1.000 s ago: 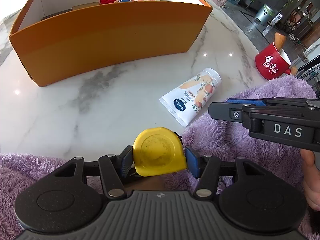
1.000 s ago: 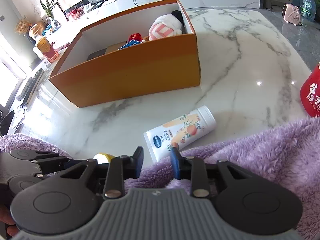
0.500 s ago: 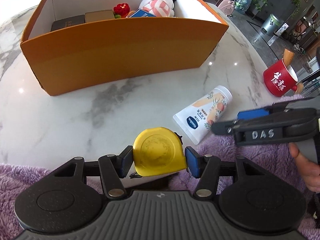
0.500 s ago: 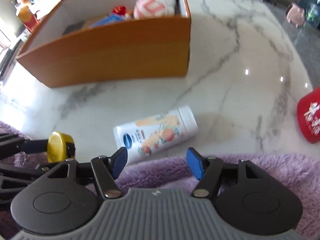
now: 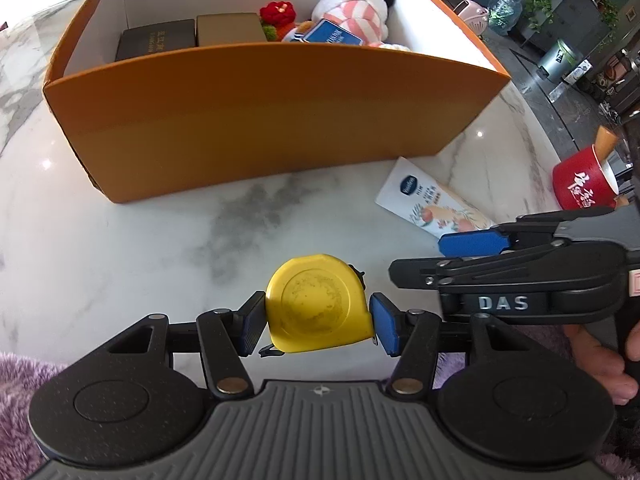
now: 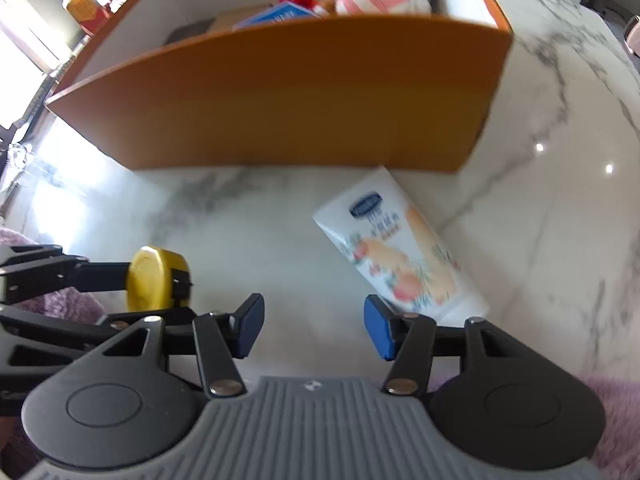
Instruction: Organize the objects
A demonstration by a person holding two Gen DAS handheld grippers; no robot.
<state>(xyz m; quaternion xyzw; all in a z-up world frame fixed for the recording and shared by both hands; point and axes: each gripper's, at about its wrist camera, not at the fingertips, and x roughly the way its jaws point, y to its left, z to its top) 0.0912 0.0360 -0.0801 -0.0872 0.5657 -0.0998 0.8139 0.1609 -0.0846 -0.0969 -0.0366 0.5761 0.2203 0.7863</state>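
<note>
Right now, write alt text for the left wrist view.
The left gripper holds a yellow tape measure above a white marble table. Behind stands an orange box holding toys and packages; a white tube lies at right, by the right gripper.

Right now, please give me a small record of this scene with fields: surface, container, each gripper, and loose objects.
surface: white marble table
container: orange box, open top, items inside
left gripper: shut on yellow tape measure
right gripper: open, nothing between its fingers, jaws have just been closing
loose objects: lotion tube lying near the box; red pot at the right
</note>
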